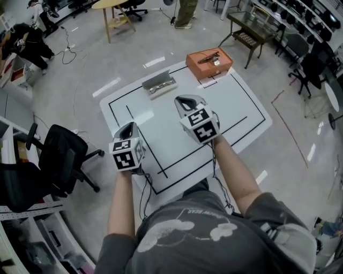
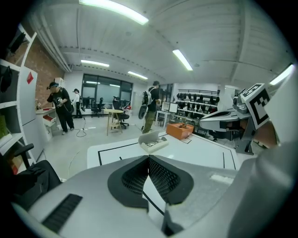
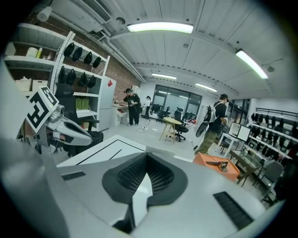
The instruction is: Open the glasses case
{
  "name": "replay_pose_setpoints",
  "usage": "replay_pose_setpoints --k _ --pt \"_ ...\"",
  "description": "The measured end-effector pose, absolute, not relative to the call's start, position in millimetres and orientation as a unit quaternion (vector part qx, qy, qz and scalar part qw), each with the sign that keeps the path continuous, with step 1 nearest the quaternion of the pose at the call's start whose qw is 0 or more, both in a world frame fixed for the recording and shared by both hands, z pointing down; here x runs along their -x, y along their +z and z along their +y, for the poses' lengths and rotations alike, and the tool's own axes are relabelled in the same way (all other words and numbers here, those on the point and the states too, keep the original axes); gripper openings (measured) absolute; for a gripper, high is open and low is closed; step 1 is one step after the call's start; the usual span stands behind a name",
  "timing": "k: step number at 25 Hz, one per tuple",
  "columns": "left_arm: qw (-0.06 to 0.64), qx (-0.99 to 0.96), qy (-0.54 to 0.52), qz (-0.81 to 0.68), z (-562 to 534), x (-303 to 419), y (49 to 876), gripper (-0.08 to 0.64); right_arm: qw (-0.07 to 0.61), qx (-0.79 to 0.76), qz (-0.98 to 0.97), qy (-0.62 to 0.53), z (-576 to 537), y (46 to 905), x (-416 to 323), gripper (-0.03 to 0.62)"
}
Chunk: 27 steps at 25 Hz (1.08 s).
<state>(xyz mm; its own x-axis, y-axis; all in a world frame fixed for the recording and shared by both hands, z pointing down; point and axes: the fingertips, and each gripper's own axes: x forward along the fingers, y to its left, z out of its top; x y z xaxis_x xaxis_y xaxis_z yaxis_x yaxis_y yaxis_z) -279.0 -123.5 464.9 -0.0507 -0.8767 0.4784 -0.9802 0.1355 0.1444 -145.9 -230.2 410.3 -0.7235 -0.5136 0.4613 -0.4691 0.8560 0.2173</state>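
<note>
The glasses case (image 1: 159, 84) is grey and lies at the far side of the white table (image 1: 236, 107), with its lid standing up. The left gripper view shows the glasses case (image 2: 153, 141) open beyond my jaws. My left gripper (image 1: 128, 127) hovers over the table's near left part, well short of the case. Its jaws meet at the tip, with nothing between them (image 2: 148, 158). My right gripper (image 1: 186, 100) is nearer the case, a little to its right and in front. It is shut and empty too (image 3: 147, 155).
An orange box (image 1: 209, 61) with a tool on top stands at the table's far right corner. A black office chair (image 1: 59, 160) stands left of the table. Beyond are a wooden table (image 1: 115, 10), a dark side table (image 1: 252, 32) and people standing far off.
</note>
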Motion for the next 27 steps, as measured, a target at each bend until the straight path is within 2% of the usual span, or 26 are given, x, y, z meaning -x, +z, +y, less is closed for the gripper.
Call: replay_pose_setpoints --k 11,27 --pt "0.200 -0.697 0.118 -0.678 -21.9 272.5 442.7 0.002 0.253 -0.320 -0.913 -0.017 -121.0 401.6 133.8 -0.002" --pt "0.216 -0.730 0.100 -0.640 78.2 227.1 444.5 0.002 0.279 -0.339 -0.898 0.014 3.8 428.4 81.6 -0.002"
